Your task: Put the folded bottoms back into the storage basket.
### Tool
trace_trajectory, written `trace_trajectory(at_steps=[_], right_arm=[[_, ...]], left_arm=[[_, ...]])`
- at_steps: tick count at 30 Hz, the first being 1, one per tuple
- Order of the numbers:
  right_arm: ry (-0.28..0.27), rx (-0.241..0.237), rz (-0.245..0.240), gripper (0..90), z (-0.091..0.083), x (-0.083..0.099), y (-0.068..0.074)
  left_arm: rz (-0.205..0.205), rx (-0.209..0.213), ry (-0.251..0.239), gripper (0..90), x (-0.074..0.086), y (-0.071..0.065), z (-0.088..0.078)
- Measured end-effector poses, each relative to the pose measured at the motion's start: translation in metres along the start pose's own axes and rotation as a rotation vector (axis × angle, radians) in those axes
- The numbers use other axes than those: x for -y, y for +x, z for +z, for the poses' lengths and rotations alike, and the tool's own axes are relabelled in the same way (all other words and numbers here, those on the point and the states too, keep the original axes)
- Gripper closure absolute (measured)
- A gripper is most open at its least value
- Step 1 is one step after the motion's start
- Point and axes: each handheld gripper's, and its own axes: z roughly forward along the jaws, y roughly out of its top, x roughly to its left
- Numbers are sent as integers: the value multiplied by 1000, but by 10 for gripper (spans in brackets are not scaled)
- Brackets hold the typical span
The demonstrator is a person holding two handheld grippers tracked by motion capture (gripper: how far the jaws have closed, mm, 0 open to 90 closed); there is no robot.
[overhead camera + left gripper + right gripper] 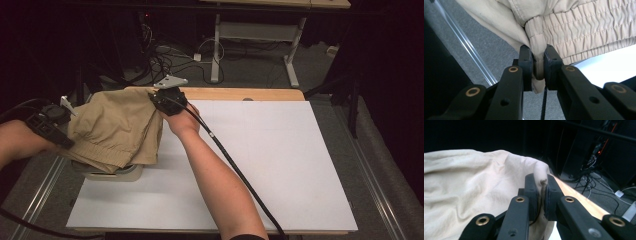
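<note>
Left gripper view: your left gripper point(538, 66) pinches the shorts point(579, 27) at the elastic waistband; right gripper point(541, 195) clamps a fold. Expect soft, light, limp cloth.

My right tongs point(541, 192) pinch a raised fold of the beige garment point(469, 187), which spreads out to my left. Past it runs the worktop's wooden edge point(579, 200), with cables point(596, 177) on the floor.

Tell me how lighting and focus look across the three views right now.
High view: the white board is evenly lit, the room behind dark. Left gripper view: the tan shorts are sharp and bright, the left gripper slightly soft. Right gripper view: dim, the cloth shaded, background nearly black, the right gripper dark.
</note>
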Motion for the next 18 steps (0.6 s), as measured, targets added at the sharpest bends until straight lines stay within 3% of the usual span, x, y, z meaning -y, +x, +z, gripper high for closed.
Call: trace_trajectory(at_steps=[5,8,11,14,18], right_arm=[[55,13,15,845,19,15,-1],[67,21,29,845,24,20,-6],[97,27,-11,845,33,23,-7],[114,18,-3,844,41,24,-8],[98,5,0,843,45,22,-5]], left_arm=[[7,9,12,772,0,2,11],[15,38,22,772,-1,1,18],[24,44,48,772,0,-2,22],[28,47,42,772,4,-6,14],[29,42,35,771,10,-9,5]])
